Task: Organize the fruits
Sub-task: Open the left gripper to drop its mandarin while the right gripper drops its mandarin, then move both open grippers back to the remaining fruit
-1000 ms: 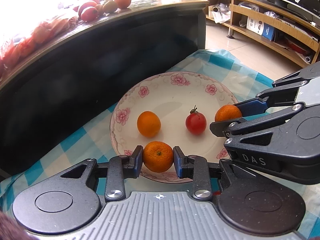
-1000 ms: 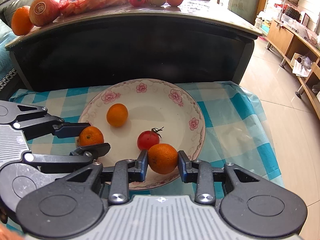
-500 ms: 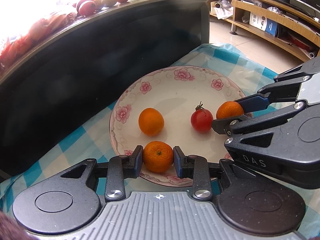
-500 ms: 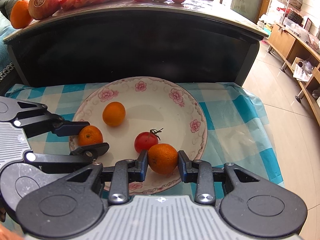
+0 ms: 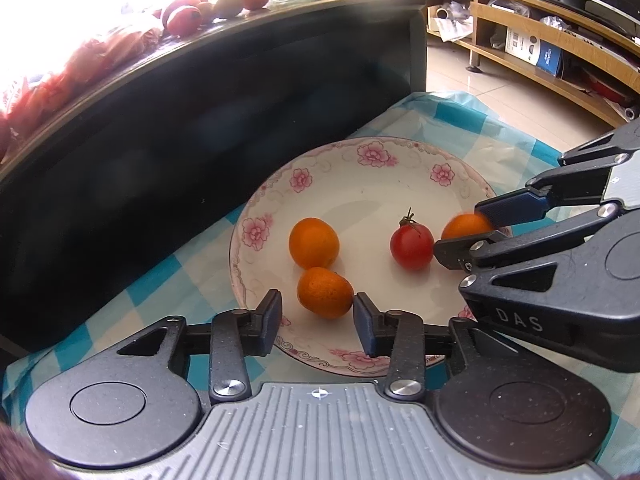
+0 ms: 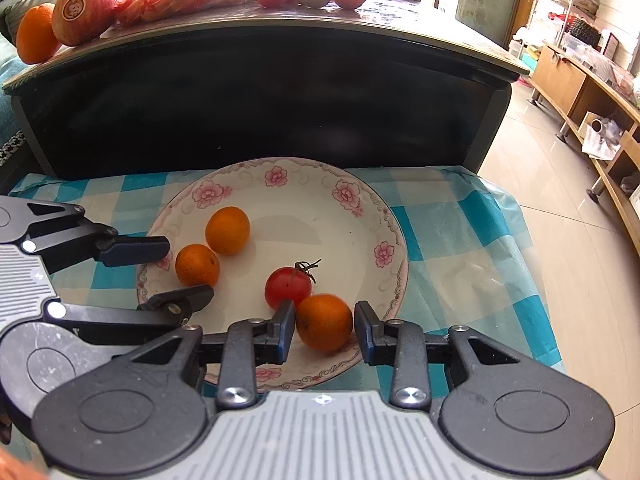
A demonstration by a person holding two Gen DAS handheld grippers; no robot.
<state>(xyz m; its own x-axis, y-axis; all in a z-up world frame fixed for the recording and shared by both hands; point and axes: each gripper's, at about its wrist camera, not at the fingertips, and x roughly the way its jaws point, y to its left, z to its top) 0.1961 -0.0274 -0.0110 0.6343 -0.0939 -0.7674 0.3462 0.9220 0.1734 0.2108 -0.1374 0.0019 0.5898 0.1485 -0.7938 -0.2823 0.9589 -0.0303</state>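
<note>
A low bench covered with a blue and white checked cloth [image 6: 460, 216] carries a white plate [image 6: 320, 216] with pink flowers on its rim. Behind it stands a dark cabinet [image 6: 260, 108] whose top holds more fruit and a red bag; this part is overexposed in the left wrist view and hard to make out. To the right there is a tiled floor [image 6: 568, 248] and a long wooden shelf [image 5: 532, 52] with boxes.

Four fruits lie on the plate. The left tool [image 5: 316, 318] is spread wide, and a small mandarin [image 5: 325, 292] sits on the plate between its fingers with a gap on each side. It touches, or almost touches, a second mandarin [image 5: 314, 243] just behind it. The right tool [image 6: 325, 332] is also spread, with a third mandarin [image 6: 324, 322] resting between its fingers near the plate's front rim; the left finger seems very close to it, the right finger is apart. This fruit is slightly blurred. A red tomato [image 6: 288, 286] with a green stem lies just beside it, touching or nearly so. In the left wrist view the right tool covers part of the third mandarin.
</note>
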